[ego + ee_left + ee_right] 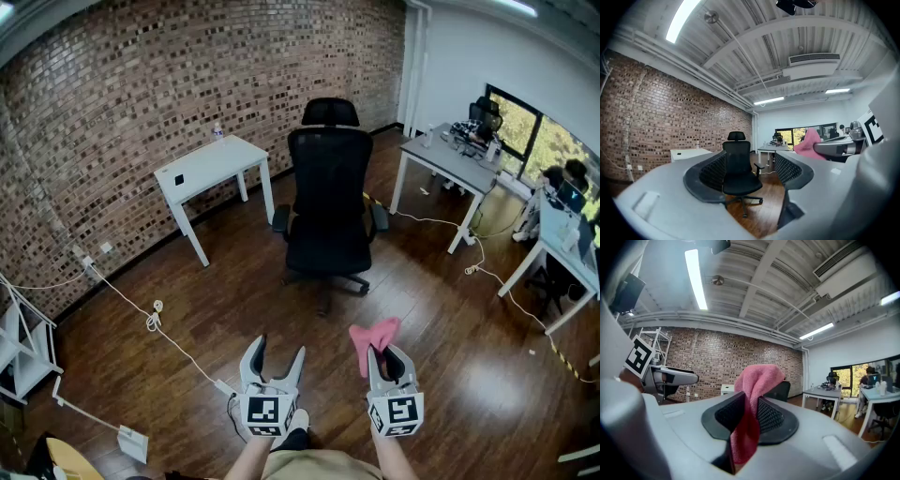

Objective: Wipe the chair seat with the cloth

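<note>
Task barely begun, I judge: cloth point(374, 334) pinched in my right tongs point(387, 359), pink bunch sticking out past tips. My left tongs point(278, 350) spread wide, nothing between. Chair point(328, 178) well apart across floor, seat point(328, 251) fronting me, unwiped. Cloth long axis runs along tongs, pointing toward chair. Left to do: approach, wipe seat.

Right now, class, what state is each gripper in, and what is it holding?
Left gripper: open, nothing between its jaws.
Right gripper: shut on the pink cloth.
</note>
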`<state>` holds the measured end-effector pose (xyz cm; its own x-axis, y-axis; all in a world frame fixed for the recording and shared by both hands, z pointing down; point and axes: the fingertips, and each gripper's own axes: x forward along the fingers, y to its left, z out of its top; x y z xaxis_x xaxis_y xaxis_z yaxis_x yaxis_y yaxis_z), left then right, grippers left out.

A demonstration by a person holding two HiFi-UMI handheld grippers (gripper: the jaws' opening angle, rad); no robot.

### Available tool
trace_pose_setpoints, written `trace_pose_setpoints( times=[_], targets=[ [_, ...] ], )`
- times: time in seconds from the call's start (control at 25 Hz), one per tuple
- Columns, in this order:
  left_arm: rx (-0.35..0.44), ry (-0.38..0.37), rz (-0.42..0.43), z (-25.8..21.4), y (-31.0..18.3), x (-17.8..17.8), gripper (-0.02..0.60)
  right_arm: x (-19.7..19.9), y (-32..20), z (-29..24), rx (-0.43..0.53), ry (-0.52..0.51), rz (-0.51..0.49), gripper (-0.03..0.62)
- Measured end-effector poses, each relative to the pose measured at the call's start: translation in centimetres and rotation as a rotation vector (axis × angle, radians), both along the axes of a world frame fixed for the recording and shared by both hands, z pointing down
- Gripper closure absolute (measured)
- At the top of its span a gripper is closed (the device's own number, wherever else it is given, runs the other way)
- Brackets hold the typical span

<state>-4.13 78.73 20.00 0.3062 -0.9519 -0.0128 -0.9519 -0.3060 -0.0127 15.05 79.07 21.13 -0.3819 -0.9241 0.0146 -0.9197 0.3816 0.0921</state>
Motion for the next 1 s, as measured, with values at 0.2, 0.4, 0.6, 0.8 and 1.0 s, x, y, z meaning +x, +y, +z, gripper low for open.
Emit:
trace_pose_setpoints(
  times=[0.2,0.4,0.6,0.8,1.0],
  targets=[
    [0.009,0.014,-0.002,-0.8,-3.8,-3.3,0.291,-3.2,-3.3,-1.0,0.011,0.009,0.000,0.528],
    [0.012,0.013,0.026,-0.2,-8.3,-5.6,0.297,-5.8,-8.4,-0.2,-0.007,0.001,0.001,0.526],
    [-0.014,0.006,0.016,1.8,-12.2,-9.9,0.314,-9.8,-11.9,0.9,-0.035,0.004,-0.022,0.526],
    [-0.074,-0.012,0.019,4.0,-15.4,-11.3,0.318,-10.4,-13.6,2.8,-0.097,0.005,-0.021,0.523],
    [-0.081,-0.058,0.054,4.0,-18.0,-11.1,0.318,-10.4,-17.1,2.7,-0.121,-0.029,-0.010,0.523]
  ],
)
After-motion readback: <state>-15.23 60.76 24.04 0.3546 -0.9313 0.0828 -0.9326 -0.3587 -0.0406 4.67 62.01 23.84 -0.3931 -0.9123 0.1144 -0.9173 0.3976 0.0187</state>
